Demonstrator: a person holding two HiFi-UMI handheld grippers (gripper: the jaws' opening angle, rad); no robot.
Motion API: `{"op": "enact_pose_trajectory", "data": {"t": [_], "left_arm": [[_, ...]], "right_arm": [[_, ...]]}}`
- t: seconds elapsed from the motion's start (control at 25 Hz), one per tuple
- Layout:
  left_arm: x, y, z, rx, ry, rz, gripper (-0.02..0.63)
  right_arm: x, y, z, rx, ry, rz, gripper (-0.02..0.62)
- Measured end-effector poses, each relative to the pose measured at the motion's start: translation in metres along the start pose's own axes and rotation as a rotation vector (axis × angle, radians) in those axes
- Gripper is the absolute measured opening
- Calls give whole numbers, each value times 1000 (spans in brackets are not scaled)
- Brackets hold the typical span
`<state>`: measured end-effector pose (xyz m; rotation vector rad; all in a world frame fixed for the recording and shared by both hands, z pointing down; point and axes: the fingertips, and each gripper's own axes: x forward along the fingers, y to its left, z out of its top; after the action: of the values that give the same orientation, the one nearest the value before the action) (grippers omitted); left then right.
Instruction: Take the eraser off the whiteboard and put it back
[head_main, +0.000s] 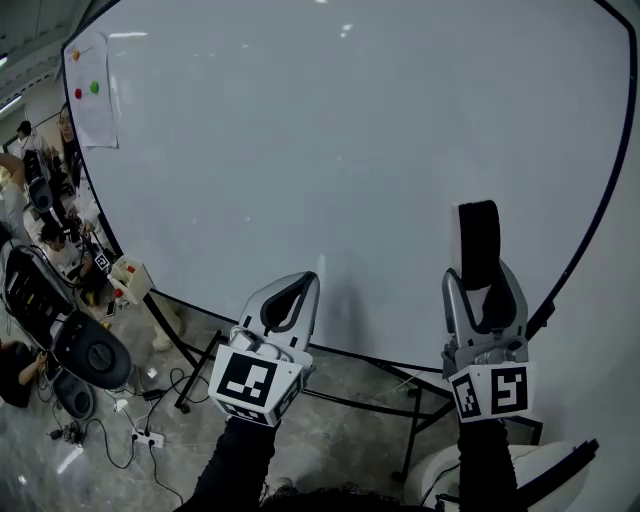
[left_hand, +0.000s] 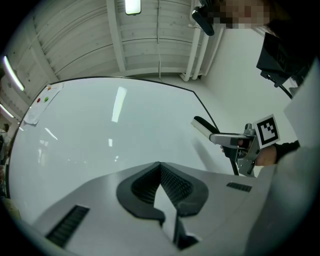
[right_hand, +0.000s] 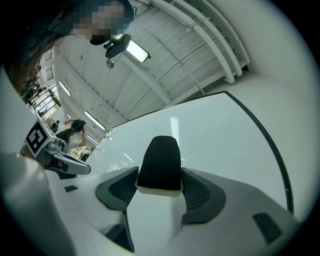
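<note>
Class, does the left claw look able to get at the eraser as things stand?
Probably not: the eraser is clamped in the right claw, and the left claw is shut, though nothing lies between them.

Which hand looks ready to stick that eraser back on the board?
The right gripper: it clamps the eraser with the whiteboard right in front of it. The left gripper is shut and holds nothing.

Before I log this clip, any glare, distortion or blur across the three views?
Head view: fisheye bows the whiteboard edge, corners vignetted. Left gripper view: ceiling-light glare streaks the whiteboard. Right gripper view: eraser sharp between the jaws, one pale reflection above it.
</note>
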<state>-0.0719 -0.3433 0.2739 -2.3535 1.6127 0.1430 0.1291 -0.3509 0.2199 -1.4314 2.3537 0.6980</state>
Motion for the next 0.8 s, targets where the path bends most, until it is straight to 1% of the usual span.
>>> {"op": "enact_pose_trajectory", "data": {"t": [0.08,0.2,0.36,0.56,0.68,0.8], "left_arm": [[-8,19,2,3,-2,-13,6],[-18,48,5,-15,-7,-7,5],[-32,83,0,3,-6,-25,6],[-47,129,-3,-13,-5,-9,5],[-55,147,-5,-23,-7,-3,5],[-61,159,-7,-14,-5,-7,5]], "right_arm": [[13,22,2,0,-5,-1,278],[34,53,6,-3,-14,6,278],[59,90,3,2,-17,22,278],[92,140,2,-26,-29,50,278],[110,166,0,-22,-30,70,278],[125,185,-3,-23,-29,82,278]]}}
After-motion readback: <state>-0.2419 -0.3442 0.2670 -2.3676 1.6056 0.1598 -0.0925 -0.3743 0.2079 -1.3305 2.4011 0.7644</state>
